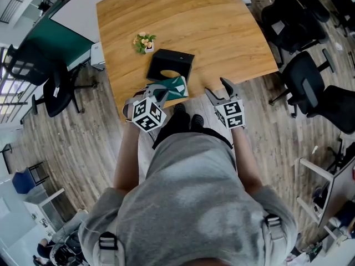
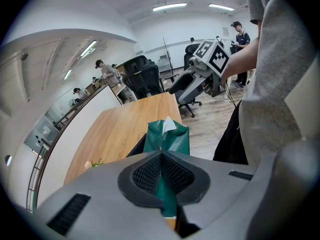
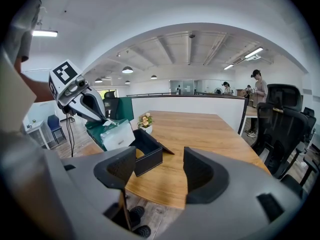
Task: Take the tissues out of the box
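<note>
A green tissue pack (image 1: 177,86) with white tissue showing at one end hangs tilted over the near corner of the black open box (image 1: 170,65). My left gripper (image 1: 162,93) is shut on the pack's green wrap (image 2: 167,139); the jaws meet on it (image 2: 161,156). From the right gripper view the pack (image 3: 112,134) is clear of the box (image 3: 147,154), gripped by the left gripper (image 3: 102,116). My right gripper (image 1: 216,87) stands open and empty at the table's front edge, to the right of the box (image 3: 159,171).
A small flower pot (image 1: 144,42) stands behind the box on the wooden table (image 1: 222,32). Black office chairs (image 1: 310,82) stand at the right and another (image 1: 55,90) at the left. People stand at far desks in the gripper views.
</note>
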The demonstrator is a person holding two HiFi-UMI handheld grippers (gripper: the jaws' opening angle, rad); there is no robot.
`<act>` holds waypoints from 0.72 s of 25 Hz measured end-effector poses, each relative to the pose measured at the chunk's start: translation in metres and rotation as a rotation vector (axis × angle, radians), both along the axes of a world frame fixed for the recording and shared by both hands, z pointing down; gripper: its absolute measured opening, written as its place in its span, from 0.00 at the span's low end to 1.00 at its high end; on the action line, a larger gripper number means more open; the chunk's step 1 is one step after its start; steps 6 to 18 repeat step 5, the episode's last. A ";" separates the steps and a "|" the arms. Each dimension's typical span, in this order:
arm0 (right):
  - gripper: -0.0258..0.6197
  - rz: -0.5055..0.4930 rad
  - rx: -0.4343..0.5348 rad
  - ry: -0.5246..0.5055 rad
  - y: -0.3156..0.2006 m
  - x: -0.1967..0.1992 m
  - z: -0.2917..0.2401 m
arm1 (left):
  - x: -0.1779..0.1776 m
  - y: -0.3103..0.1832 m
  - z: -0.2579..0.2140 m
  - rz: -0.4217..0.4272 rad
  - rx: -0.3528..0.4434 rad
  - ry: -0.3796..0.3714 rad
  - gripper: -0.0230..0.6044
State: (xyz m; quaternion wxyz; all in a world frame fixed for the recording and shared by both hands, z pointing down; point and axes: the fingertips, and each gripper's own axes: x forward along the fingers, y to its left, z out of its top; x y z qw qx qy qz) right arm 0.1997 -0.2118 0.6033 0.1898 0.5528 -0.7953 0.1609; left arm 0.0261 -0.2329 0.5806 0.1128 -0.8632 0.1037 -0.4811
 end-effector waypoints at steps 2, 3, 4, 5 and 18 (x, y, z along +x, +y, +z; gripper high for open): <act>0.49 -0.002 -0.003 0.002 0.000 0.000 0.001 | 0.000 -0.001 0.001 -0.002 -0.001 0.001 0.07; 0.49 -0.002 -0.004 0.002 -0.002 0.000 0.002 | 0.000 -0.003 0.001 -0.002 -0.001 0.002 0.07; 0.49 -0.001 -0.006 0.003 -0.003 0.000 0.002 | 0.000 -0.005 0.000 -0.002 0.000 0.004 0.07; 0.49 0.001 -0.008 0.003 -0.005 0.001 0.003 | -0.001 -0.007 -0.001 -0.003 0.001 0.007 0.07; 0.49 0.001 -0.008 0.003 -0.005 0.001 0.003 | -0.001 -0.007 -0.001 -0.003 0.001 0.007 0.07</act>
